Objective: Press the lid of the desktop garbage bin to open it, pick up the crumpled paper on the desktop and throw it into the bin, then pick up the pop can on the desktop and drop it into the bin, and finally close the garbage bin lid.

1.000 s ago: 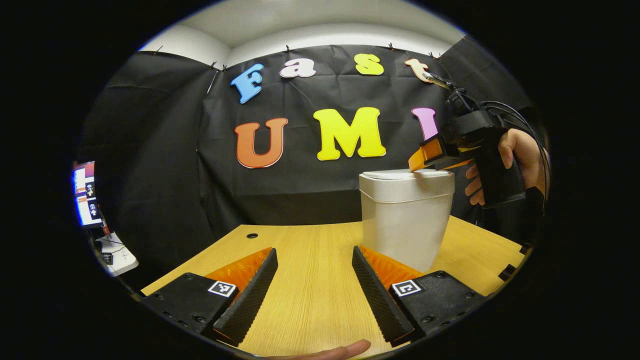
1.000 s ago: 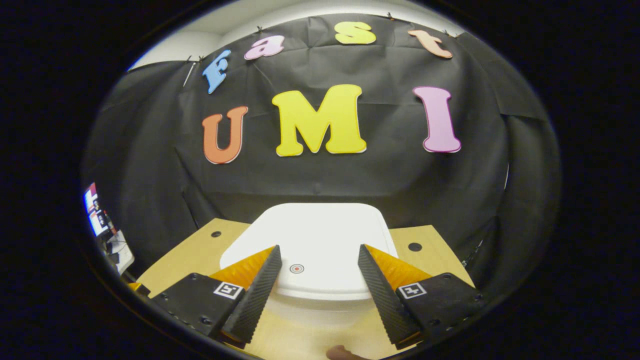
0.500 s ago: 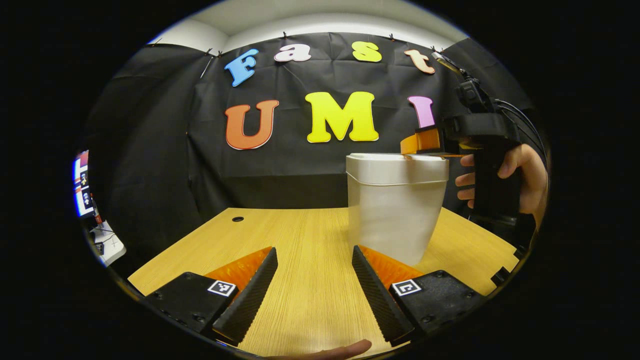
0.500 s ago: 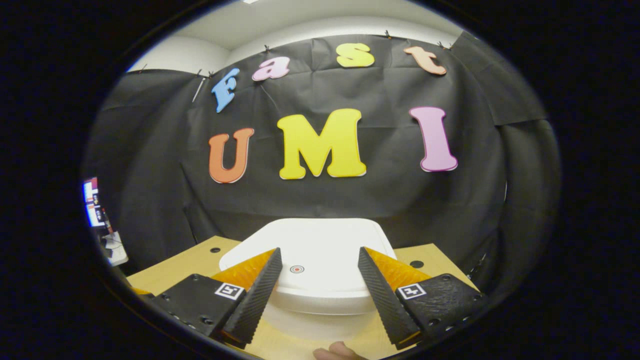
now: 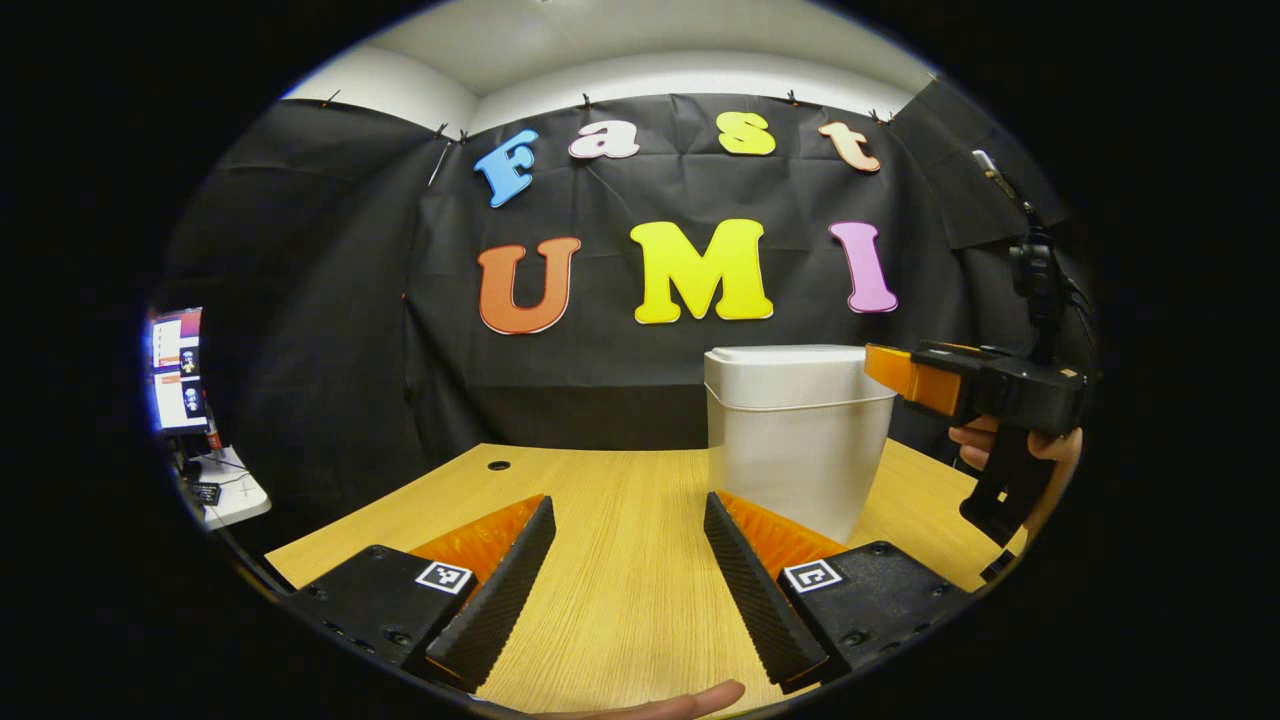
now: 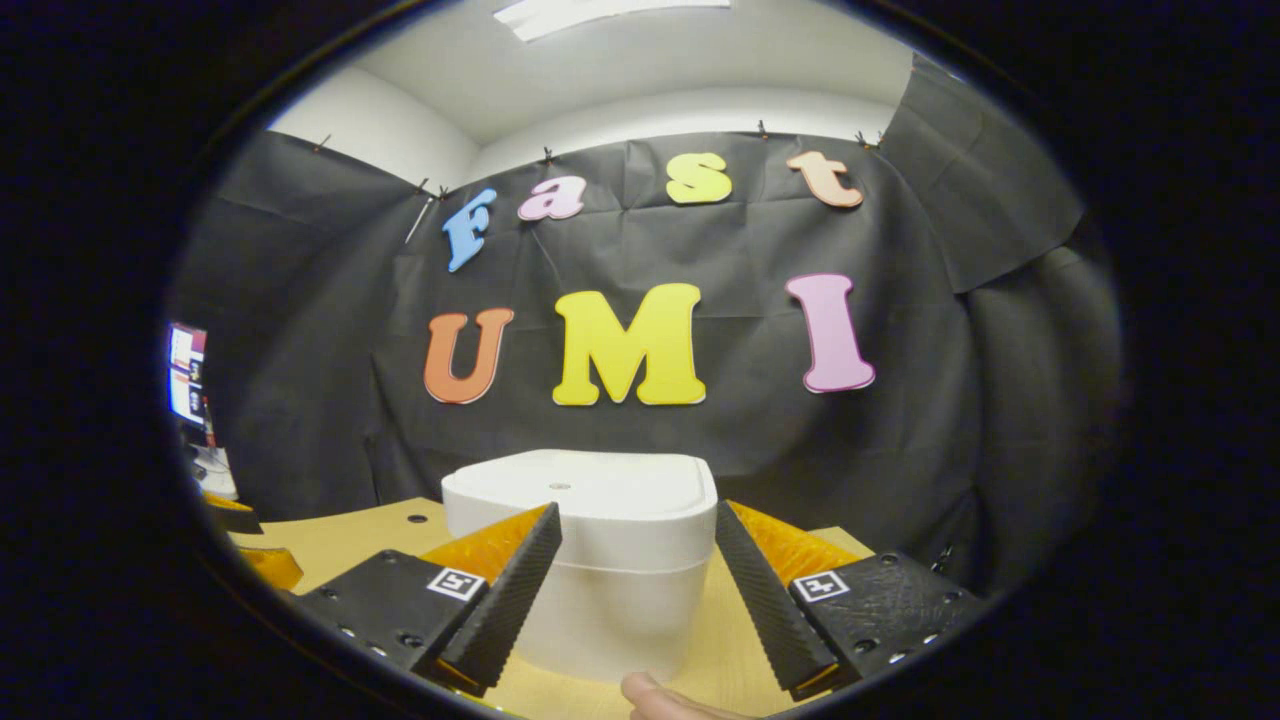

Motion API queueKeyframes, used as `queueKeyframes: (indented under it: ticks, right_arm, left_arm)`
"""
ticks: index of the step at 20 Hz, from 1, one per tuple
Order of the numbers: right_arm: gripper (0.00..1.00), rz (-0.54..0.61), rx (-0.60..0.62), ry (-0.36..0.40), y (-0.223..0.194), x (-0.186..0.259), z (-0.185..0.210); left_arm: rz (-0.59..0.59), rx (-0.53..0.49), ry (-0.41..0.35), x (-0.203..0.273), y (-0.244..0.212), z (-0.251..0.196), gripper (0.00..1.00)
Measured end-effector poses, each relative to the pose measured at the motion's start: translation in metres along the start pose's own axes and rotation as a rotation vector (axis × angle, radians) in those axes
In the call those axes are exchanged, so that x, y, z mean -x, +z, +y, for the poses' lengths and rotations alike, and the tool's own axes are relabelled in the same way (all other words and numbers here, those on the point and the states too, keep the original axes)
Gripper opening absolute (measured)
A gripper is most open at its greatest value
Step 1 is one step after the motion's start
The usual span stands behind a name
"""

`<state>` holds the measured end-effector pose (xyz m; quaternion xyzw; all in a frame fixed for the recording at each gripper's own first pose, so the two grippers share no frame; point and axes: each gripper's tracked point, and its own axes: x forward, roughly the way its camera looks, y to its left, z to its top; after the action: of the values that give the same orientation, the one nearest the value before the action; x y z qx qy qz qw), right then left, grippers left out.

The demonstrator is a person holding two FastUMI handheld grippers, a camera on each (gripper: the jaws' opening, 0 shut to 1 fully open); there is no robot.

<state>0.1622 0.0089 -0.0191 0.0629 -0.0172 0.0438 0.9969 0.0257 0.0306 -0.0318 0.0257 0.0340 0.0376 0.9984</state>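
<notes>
The white plastic garbage bin (image 5: 797,440) stands with its lid (image 6: 580,485) closed on the light wooden desktop (image 5: 610,560), with a monitor (image 5: 178,368) far left. The right gripper (image 6: 632,570) is level beside the bin, its fingers wide apart and empty; the left gripper (image 5: 625,575) is low over the desktop, also wide and empty.

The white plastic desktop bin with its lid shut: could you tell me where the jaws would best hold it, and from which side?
Probably the white plastic desktop bin just under its overhanging lid, from the front: the walls taper downward, so the lip would stop slipping.
</notes>
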Motion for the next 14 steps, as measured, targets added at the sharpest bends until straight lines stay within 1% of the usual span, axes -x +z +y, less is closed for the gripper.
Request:
queueKeyframes:
  ticks: [1,2,3,4,5,6,8,9,11,12,13,14]
  right_arm:
    - [0.95,0.01,-0.017,0.011,-0.003,0.014,-0.003]
    - [0.97,0.016,-0.031,0.026,-0.005,0.027,-0.005]
    - [0.97,0.025,-0.047,0.025,-0.006,0.038,-0.012]
    - [0.95,0.043,-0.05,0.025,-0.008,0.048,-0.02]
    - [0.94,0.067,-0.041,0.014,-0.011,0.055,-0.029]
    - [0.96,0.085,-0.05,-0.002,-0.012,0.062,-0.038]
    - [0.96,0.073,-0.062,-0.018,-0.007,0.075,-0.048]
    - [0.96,0.072,-0.047,-0.007,-0.008,0.083,-0.046]
    - [0.96,0.079,0.026,0.047,-0.015,0.095,-0.035]
    - [0.99,0.097,0.075,0.056,-0.021,0.099,-0.033]
    - [0.96,0.101,0.121,0.039,-0.026,0.101,-0.038]
    - [0.96,0.089,0.149,0.023,-0.024,0.105,-0.04]
  left_arm:
    - [-0.009,-0.007,-0.005,0.004,0.004,-0.003,0.97]
    - [-0.013,-0.017,0.006,0.008,0.006,-0.003,0.97]
    - [-0.023,-0.023,0.025,0.012,0.011,0.0,0.96]
    - [-0.032,-0.026,0.032,0.016,0.016,0.0,0.97]
    - [-0.032,-0.022,0.032,0.019,0.021,-0.002,0.97]
    - [-0.036,-0.01,0.037,0.022,0.024,-0.004,0.96]
    - [-0.045,0.008,0.03,0.027,0.031,-0.006,0.96]
    - [-0.046,0.02,0.029,0.029,0.03,-0.008,0.96]
    - [-0.044,0.034,0.017,0.032,0.029,-0.012,0.96]
    - [-0.039,0.043,0.022,0.034,0.026,-0.013,0.96]
    - [-0.042,0.047,0.016,0.037,0.025,-0.014,0.97]
    - [-0.039,0.049,0.003,0.037,0.024,-0.018,0.96]
